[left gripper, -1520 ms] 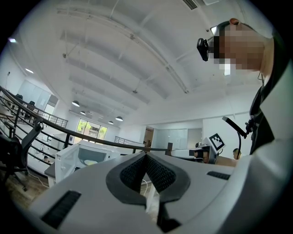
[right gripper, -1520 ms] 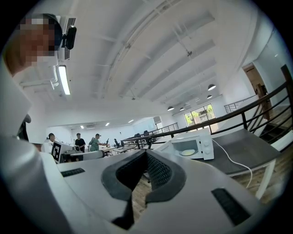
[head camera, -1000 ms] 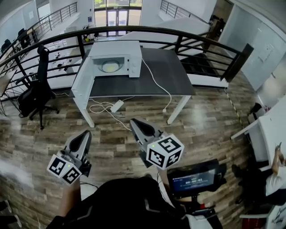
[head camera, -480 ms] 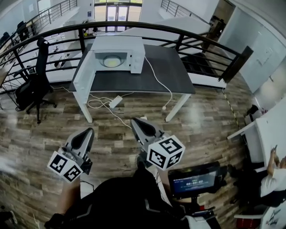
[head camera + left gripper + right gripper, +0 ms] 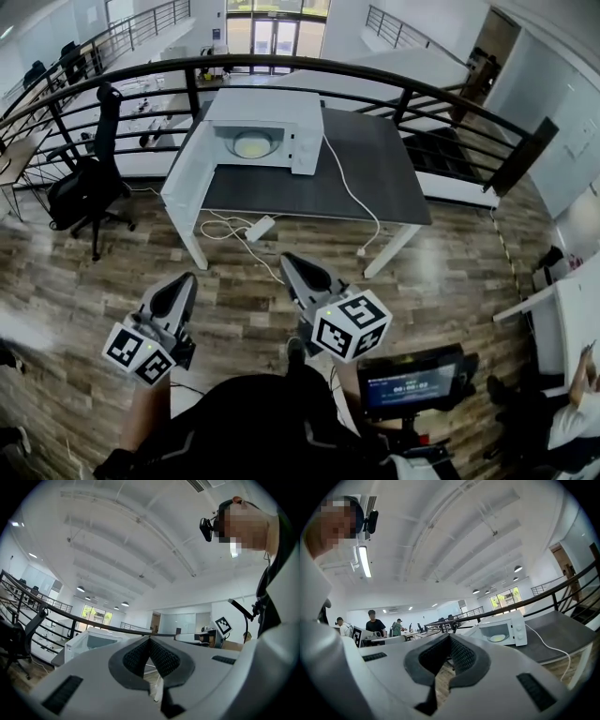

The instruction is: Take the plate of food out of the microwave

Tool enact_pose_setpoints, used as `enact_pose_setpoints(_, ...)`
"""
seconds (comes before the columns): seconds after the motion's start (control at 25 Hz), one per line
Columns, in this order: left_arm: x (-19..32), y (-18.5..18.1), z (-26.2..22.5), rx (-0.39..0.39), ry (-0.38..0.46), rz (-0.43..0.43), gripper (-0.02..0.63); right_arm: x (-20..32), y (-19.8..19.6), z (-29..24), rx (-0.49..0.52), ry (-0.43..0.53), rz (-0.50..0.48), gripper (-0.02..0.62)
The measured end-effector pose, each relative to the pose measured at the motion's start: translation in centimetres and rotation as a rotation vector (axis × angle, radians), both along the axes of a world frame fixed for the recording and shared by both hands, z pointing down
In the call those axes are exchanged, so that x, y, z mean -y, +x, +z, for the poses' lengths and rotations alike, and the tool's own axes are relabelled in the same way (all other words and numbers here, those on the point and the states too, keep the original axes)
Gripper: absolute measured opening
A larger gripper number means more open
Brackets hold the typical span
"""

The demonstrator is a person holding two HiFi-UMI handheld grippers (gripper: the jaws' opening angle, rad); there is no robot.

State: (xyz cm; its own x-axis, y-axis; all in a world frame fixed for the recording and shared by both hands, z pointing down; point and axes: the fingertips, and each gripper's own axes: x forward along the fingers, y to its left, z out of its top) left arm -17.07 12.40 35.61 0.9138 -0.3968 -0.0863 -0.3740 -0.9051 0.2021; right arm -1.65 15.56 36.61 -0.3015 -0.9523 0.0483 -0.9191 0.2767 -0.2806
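Both tongs clenched on nothing: left tongs (image 5: 178, 283) and right tongs (image 5: 291, 263) each have their pads pressed together, with only wooden floor (image 5: 441, 272) visible past them. The plate of food (image 5: 253, 143) sits inside the microwave (image 5: 305, 127) on the dark worktop (image 5: 375, 169), straight ahead and well apart from both tongs, across open floor. The cavity opening faces the person. The plate is round, so there is no long axis to line up on. It lies between the two tongs' headings, a bit closer to the right one's line, and the right tongs also reach further forward. The door (image 5: 187, 173) hangs open on the left side, so my read is the right tongs have the cleaner entry and the left would have to clear the door edge. Hard to make out: what the food is, the plate rim, and any clearance around it in the cavity. The left gripper view shows no plate, only the microwave body.
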Motion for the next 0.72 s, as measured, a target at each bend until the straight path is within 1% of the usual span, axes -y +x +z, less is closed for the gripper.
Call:
enact_pose_setpoints(0.24,3.4,4.0,-0.6,-0.002,-0.008,-0.025,0.002,3.8,4.0,-0.4,0.008,0.003,-0.044,-0.011)
enact_pose_setpoints(0.48,6.7,9.1,-0.8,0.006,-0.003,-0.04,0.002,7.6,9.2,-0.1,0.033,-0.004,-0.068,-0.011)
enact_pose_setpoints(0.72,9.7,14.1,-0.3,0.008,0.0,-0.082,0.002,10.9,14.4,0.6,0.029,-0.004,-0.117,-0.011)
